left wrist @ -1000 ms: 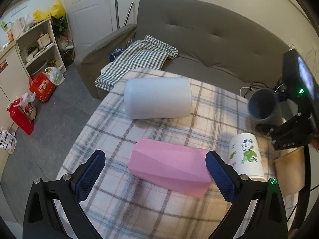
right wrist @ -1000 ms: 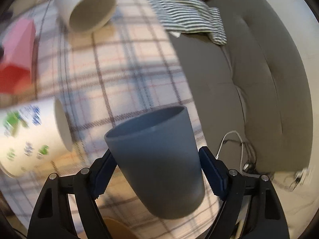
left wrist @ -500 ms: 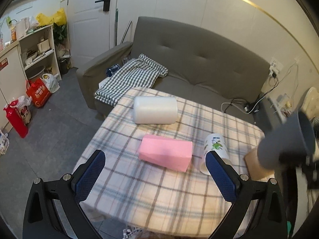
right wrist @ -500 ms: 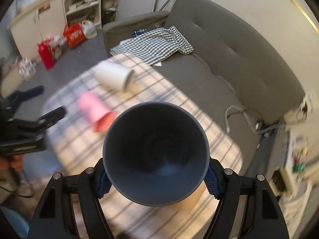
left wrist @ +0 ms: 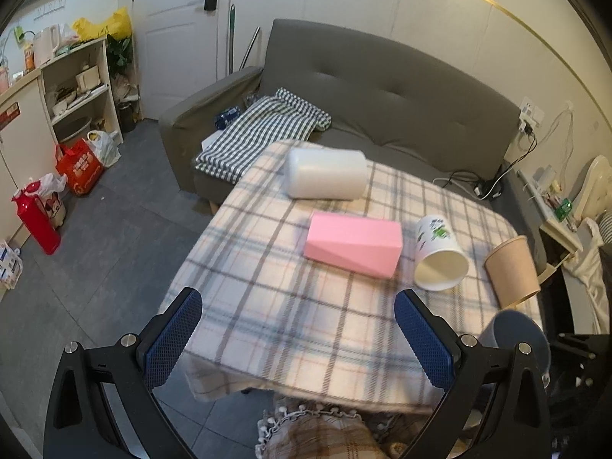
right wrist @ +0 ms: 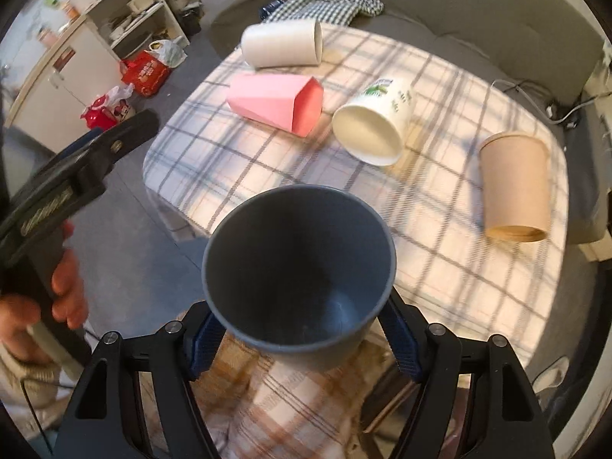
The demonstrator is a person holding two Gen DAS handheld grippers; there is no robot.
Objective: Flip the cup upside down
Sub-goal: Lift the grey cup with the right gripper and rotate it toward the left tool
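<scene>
1. The right gripper [right wrist: 300,329] had its fingers clamped on the blue cup [right wrist: 298,271], held off the near edge of the checked surface [right wrist: 440,206], mouth facing the camera.
2. The left gripper [left wrist: 298,338] hung spread, empty.
3. The brown cup [right wrist: 514,183] appeared upside down, though blurred.

Four cups are lying on their sides on the table [left wrist: 290,329], which is standing before the sofa [left wrist: 382,88]: the plain cup [left wrist: 325,179] farthest back, the faceted cup [left wrist: 354,244] just in front of it, the printed cup [left wrist: 440,254] to that one's right, and the paper cup [left wrist: 512,269] farther right again. A fifth cup [right wrist: 298,271] is being held off the table's near edge, between the fingers of the right gripper [right wrist: 298,336]. A checked cloth [left wrist: 260,132] is lying on the sofa seat, behind the table. The left gripper [left wrist: 298,340] is being held over the near edge.
</scene>
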